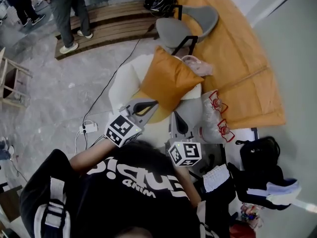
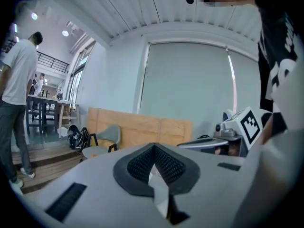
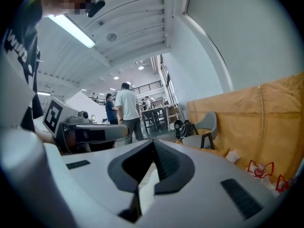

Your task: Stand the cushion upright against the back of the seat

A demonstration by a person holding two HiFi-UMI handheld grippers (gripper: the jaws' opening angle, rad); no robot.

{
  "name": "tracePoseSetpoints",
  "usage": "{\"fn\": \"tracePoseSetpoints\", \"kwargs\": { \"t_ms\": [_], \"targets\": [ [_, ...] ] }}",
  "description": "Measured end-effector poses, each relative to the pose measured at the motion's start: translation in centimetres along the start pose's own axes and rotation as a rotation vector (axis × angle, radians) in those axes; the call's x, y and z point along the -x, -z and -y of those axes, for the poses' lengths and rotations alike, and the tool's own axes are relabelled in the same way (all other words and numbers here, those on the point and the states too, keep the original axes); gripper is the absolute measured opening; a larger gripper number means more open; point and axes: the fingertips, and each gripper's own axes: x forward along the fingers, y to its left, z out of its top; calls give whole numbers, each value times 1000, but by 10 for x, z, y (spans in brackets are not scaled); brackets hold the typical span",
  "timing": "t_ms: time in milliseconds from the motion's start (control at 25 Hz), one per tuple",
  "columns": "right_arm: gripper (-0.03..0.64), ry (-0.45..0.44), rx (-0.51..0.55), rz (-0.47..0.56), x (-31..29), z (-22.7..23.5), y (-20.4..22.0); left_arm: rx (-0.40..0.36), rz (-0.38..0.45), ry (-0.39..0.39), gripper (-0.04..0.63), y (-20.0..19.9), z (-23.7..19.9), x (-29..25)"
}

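Cushion (image 1: 168,81) on chair (image 1: 125,81) (shirt (image 1: 133,187) lettering inverted).

seat (image 1: 124,82) mostly hidden under cushion (image 1: 169,81), standing person (image 1: 67,10) cut off at top edge

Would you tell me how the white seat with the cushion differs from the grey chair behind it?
The white seat is cream; the grey chair is grey with black arms. The white seat carries the orange cushion; the grey chair's seat shows nothing on it. The white seat is nearer the person; the grey chair stands farther off. Both have curved shells.
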Motion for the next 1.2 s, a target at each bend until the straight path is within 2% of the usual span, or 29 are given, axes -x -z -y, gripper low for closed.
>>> {"fn": "tracePoseSetpoints", "kwargs": {
  "t_ms": [160,520,1200],
  "targets": [
    [23,-25,8,10,-5,-8,-6,-5,10,-13,8,-4,2,5],
    [21,-20,18,17,-8,-4,-9,-20,44,-42,8,-8,-5,6],
    [21,-22,7,12,-22,0,-9,2,37,-27,8,-13,-15,-2]
  ]
}}
